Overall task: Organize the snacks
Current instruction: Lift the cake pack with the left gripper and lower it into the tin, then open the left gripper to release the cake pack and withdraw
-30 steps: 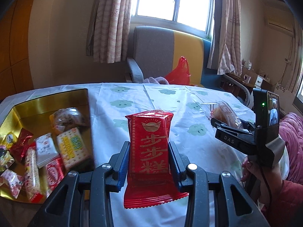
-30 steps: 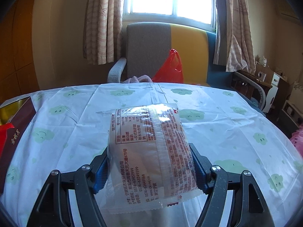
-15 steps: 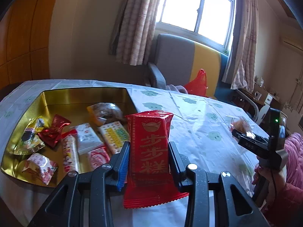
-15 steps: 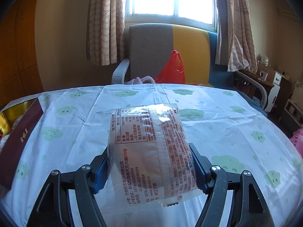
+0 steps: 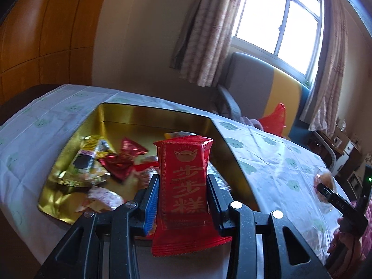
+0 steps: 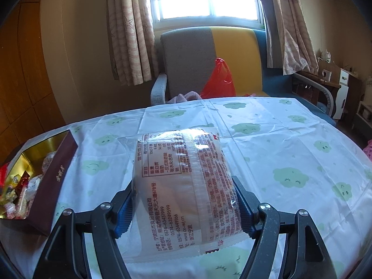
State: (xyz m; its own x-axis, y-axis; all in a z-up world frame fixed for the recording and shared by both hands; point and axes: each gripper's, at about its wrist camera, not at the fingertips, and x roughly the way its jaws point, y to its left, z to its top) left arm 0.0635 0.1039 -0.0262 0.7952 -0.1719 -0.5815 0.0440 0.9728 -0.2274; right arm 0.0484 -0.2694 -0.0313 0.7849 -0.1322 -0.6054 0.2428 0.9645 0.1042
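Many small wrapped snacks [image 5: 109, 162] already lay in the shiny gold box [image 5: 148, 118]. The left gripper [image 5: 182, 194] squeezed a red snack pack [image 5: 184, 186] over the box's near edge. The right gripper [image 6: 183, 203] squeezed a clear bun packet [image 6: 183, 181] above the cloud-print tablecloth [image 6: 290, 153], with the box at nine o'clock; both packs were not yet in.

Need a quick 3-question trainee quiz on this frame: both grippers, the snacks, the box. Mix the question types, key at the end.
1. True or false: the left gripper is shut on a red snack packet.
2. What does the right gripper hold? A) a clear-wrapped pastry packet B) a red plastic bag C) nothing
3. Fill in: loose snacks already lie inside the ____-lined box on the table.

Key
1. True; both pads press the packet's sides.
2. A; the clear-wrapped pastry packet sits between the pads.
3. Gold.
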